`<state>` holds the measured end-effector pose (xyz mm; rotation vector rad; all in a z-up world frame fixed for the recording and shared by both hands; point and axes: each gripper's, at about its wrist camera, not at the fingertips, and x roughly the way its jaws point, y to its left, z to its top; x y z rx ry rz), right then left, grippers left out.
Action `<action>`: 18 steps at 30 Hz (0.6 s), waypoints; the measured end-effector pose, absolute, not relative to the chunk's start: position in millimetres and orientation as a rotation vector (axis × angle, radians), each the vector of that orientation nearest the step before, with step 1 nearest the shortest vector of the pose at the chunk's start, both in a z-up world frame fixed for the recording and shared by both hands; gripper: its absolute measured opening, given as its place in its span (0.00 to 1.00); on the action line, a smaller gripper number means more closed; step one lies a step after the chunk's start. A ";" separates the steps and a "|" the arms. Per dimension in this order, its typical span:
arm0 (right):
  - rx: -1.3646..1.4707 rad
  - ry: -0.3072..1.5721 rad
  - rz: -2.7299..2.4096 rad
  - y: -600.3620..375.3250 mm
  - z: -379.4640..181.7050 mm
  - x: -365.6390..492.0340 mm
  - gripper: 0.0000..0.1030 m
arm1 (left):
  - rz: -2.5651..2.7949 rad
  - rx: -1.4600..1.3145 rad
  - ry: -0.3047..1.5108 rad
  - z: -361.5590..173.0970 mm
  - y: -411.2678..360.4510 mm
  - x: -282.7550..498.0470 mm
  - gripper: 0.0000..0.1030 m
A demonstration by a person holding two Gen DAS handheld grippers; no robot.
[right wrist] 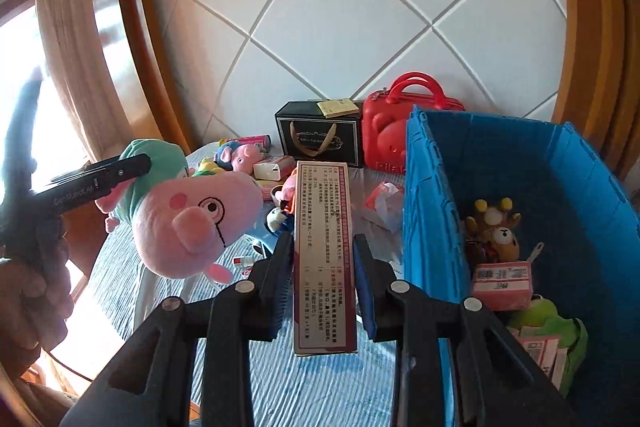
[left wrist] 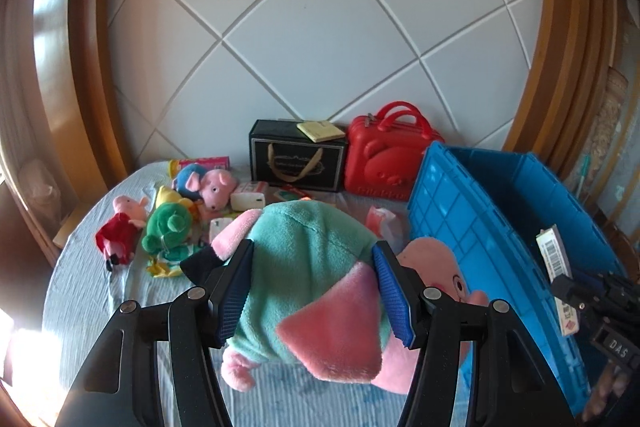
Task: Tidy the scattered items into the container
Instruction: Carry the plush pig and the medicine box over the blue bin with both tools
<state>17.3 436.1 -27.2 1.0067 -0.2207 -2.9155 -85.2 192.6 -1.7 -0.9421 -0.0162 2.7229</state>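
My left gripper (left wrist: 312, 287) is shut on a big pink pig plush in a teal top (left wrist: 312, 267), held above the bed just left of the blue crate (left wrist: 460, 211). The right wrist view shows that same plush (right wrist: 188, 219) hanging at the left, with the left gripper's finger (right wrist: 100, 175) across it. My right gripper (right wrist: 322, 283) is shut on a long flat printed box (right wrist: 323, 251), lifted beside the blue crate's left wall (right wrist: 428, 211). Inside the crate lie a brown bear toy (right wrist: 496, 227), a pink carton (right wrist: 502, 283) and a green plush (right wrist: 560, 331).
Scattered on the striped bed cover (left wrist: 88, 291) are small pig plushes (left wrist: 124, 227), a green plush (left wrist: 168, 227) and little boxes (left wrist: 248, 199). A black gift box (left wrist: 296, 159) and a red toy case (left wrist: 384, 159) stand against the white tiled headboard. Wooden frame flanks both sides.
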 end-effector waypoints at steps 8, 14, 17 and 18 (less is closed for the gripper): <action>0.996 -0.334 -3.048 509.4 -22.5 54.1 0.28 | 2.593 -0.873 0.083 23.3 290.8 -98.1 0.28; 1.024 -0.401 -3.099 544.5 -27.3 69.1 0.28 | 2.550 -0.913 0.167 2.0 335.0 -103.8 0.71; 1.040 -0.398 -3.085 549.5 -32.9 67.0 0.28 | 2.532 -1.029 0.172 -32.8 334.3 -114.4 0.84; 1.045 -0.392 -3.078 549.0 -34.5 64.8 0.28 | 2.519 -1.092 0.185 -49.6 331.9 -118.7 0.85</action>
